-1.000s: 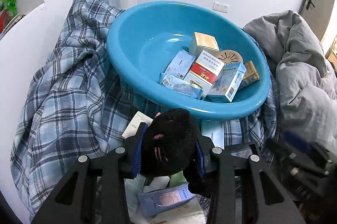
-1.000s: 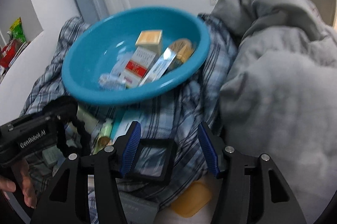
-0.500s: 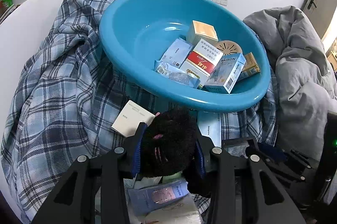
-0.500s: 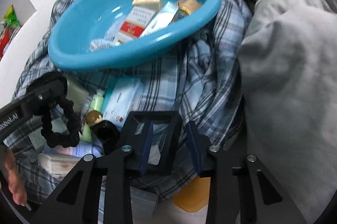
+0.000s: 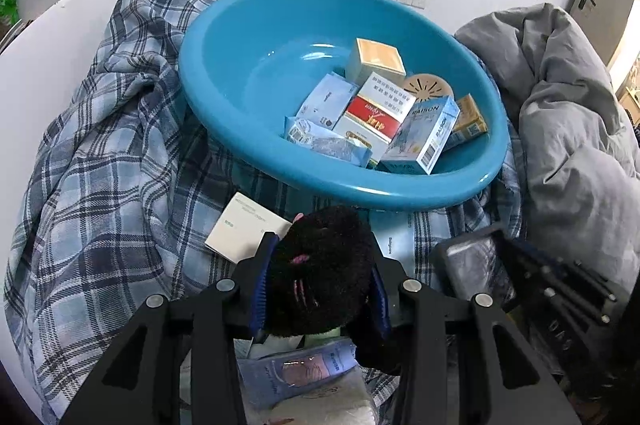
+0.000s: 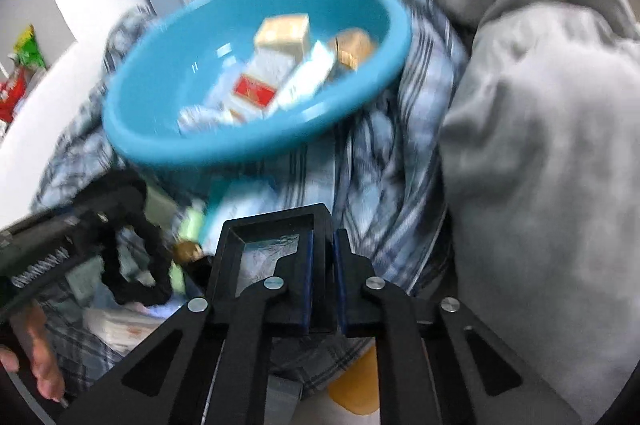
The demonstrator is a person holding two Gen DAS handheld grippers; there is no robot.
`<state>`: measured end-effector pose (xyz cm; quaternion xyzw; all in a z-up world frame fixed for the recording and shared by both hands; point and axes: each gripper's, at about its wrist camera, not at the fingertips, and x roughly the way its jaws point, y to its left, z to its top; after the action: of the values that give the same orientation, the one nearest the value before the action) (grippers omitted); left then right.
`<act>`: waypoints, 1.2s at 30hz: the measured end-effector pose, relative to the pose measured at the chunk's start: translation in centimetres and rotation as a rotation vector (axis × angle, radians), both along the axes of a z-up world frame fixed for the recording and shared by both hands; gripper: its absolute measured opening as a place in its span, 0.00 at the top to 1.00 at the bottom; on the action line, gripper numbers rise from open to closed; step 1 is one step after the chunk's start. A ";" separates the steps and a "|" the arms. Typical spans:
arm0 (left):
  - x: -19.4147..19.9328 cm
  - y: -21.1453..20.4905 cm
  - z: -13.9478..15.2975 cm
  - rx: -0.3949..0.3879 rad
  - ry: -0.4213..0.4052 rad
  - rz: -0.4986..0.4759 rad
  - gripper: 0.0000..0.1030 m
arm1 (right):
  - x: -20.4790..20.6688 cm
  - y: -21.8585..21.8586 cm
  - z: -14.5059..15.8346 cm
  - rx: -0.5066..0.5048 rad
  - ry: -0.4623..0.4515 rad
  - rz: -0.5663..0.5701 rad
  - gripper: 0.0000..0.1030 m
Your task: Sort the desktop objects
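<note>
Looking along our left gripper (image 5: pixel 320 289), we see its fingers (image 5: pixel 262 285) partly closed on a fuzzy black scrunchie (image 5: pixel 320 269), held below the near rim of the blue basin (image 5: pixel 248 57), which holds several small boxes (image 5: pixel 420 133) and rests on a plaid cloth (image 5: pixel 100 165). From the right wrist, our right gripper (image 6: pixel 322 285) has just been closing; its fingers (image 6: pixel 307 285) now pinch one wall of a black rectangular tray (image 6: pixel 272 225), below the blurred basin (image 6: pixel 160 97).

Both wrist views toward basin (image 5: pixel 240 37)
</note>
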<state>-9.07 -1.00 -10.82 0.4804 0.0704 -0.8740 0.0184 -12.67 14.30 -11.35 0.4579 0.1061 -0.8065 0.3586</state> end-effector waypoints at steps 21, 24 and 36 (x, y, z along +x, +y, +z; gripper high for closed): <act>0.0 -0.3 0.2 0.011 0.002 0.023 0.59 | 2.4 -2.7 -1.2 0.208 0.104 0.088 0.16; 0.0 -0.4 0.1 0.010 0.000 0.024 0.59 | 1.9 -2.7 -2.3 0.250 0.061 0.085 0.16; 0.2 -0.2 0.1 0.003 0.002 0.024 0.59 | 2.0 -2.3 -1.9 0.231 0.036 0.098 0.31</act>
<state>-8.92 -1.18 -10.75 0.4786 0.0775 -0.8742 0.0283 -10.62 11.99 -13.22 0.4759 0.2271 -0.7786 0.3402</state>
